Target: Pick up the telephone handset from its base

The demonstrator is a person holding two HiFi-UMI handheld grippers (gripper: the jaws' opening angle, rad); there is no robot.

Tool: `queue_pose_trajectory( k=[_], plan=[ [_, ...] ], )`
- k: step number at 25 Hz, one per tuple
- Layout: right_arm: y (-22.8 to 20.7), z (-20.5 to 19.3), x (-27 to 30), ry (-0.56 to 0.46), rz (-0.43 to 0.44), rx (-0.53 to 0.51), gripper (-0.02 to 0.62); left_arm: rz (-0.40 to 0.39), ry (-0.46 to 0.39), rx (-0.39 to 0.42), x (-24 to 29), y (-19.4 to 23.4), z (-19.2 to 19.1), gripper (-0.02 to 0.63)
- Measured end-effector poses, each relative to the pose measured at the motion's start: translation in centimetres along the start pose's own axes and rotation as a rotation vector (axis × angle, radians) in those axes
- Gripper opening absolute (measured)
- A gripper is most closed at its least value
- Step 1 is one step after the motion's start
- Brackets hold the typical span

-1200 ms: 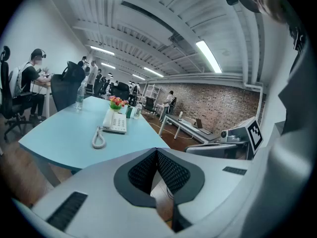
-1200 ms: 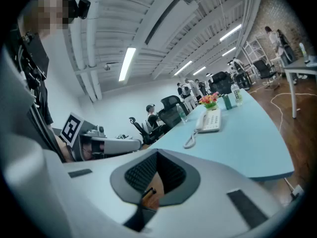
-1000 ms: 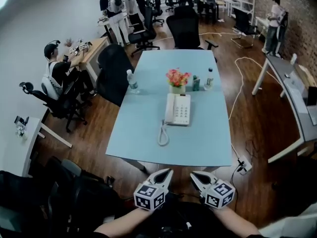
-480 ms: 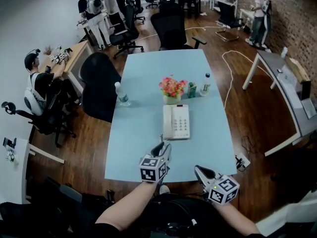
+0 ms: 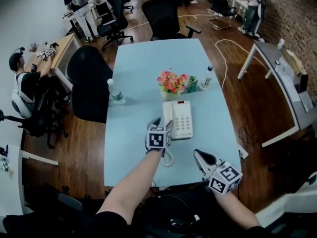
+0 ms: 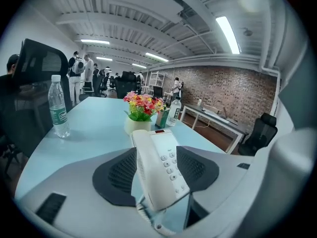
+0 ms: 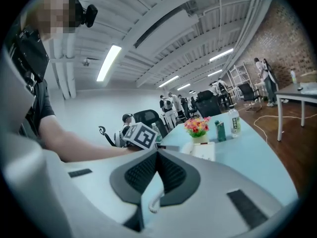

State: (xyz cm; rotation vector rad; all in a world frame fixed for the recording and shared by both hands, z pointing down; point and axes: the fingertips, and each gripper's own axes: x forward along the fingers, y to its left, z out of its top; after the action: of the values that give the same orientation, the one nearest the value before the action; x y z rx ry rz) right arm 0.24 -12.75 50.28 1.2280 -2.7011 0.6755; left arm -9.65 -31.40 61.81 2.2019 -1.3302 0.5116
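Observation:
A white telephone (image 5: 182,119) lies on the light blue table (image 5: 133,58), its handset (image 5: 168,117) resting along the base's left side. My left gripper (image 5: 162,124) is at the phone's near end. In the left gripper view the handset (image 6: 148,167) stands between the two dark pads (image 6: 116,177), which are opening and show gaps on both sides. A coiled cord (image 5: 168,158) loops toward the table's front edge. My right gripper (image 5: 199,156) hovers at the front edge, right of the cord, with its fingertips together and nothing in them.
Behind the phone stand a flower pot (image 5: 172,83), a green can (image 5: 192,85) and a small bottle (image 5: 207,77). A water bottle (image 5: 115,92) is at the table's left edge. Black chairs (image 5: 86,78) flank the table. People work at desks further back.
My left gripper has reached forward from in front of the table to the phone's near end, and its jaws have opened. The right gripper has moved up to the table's front edge.

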Motion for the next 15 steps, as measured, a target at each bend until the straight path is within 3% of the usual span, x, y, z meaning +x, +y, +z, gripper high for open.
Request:
queue_pose_trajectory(
  k=[5, 9, 15],
  plan=[
    [-1.8, 1.9, 0.4, 0.043, 0.027, -0.077, 0.018, 0.048, 0.070, -0.034, 4.8, 1.2, -0.5, 0.250],
    [-4.5, 2.7, 0.2, 0.071, 0.046, -0.083, 0.018, 0.125, 0.088, -0.086, 7.1, 2.6, -0.9, 0.250],
    [-7.3, 2.4, 0.4, 0.103, 0.076, -0.064, 0.018, 0.175, 0.120, -0.091, 9.7, 3.0, -0.8, 0.259]
  ],
)
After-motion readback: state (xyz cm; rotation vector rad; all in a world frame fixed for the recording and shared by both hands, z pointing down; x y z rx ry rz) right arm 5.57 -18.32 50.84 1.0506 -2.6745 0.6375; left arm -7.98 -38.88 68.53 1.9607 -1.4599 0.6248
